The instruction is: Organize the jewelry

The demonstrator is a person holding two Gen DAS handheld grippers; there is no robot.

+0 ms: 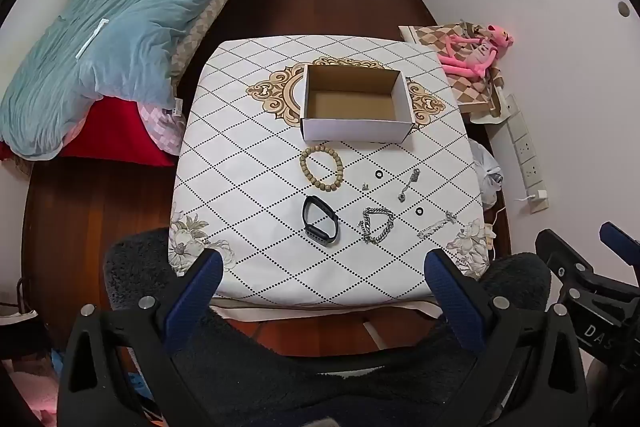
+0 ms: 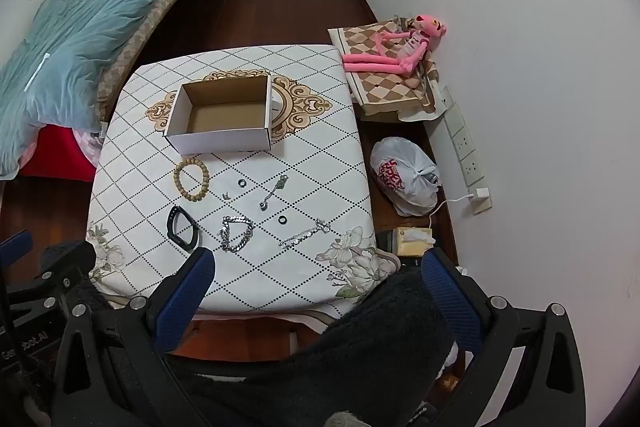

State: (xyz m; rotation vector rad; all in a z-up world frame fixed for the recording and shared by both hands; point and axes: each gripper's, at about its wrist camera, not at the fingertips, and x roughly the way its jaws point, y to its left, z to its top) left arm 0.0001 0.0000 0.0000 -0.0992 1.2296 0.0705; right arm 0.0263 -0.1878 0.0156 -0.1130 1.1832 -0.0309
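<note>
An open, empty cardboard box [image 1: 354, 103] [image 2: 224, 115] stands at the middle of the table [image 1: 256, 187] [image 2: 320, 131]. In front of it lie a wooden bead bracelet [image 1: 321, 167] [image 2: 191, 177], a black wristband [image 1: 320, 221] [image 2: 182, 229], a silver chain bracelet [image 1: 376, 225] [image 2: 236, 233], a silver pendant [image 1: 409, 184] [image 2: 273, 192], a silver necklace piece [image 1: 438, 223] [image 2: 306, 235], two black rings [image 1: 378, 173] [image 1: 419, 211] [image 2: 242, 183] [image 2: 283, 219] and a small charm [image 1: 365, 187] [image 2: 227, 195]. My left gripper [image 1: 322, 267] and right gripper [image 2: 318, 265] are open and empty, held above the table's near edge.
A bed with a teal quilt [image 1: 120, 27] [image 2: 80, 19] stands left. A pink plush toy [image 1: 476, 49] [image 2: 396, 47] lies on a checked cloth at the right wall. A white plastic bag [image 2: 406, 175], a power strip [image 2: 466, 147] and dark wooden floor lie right of the table.
</note>
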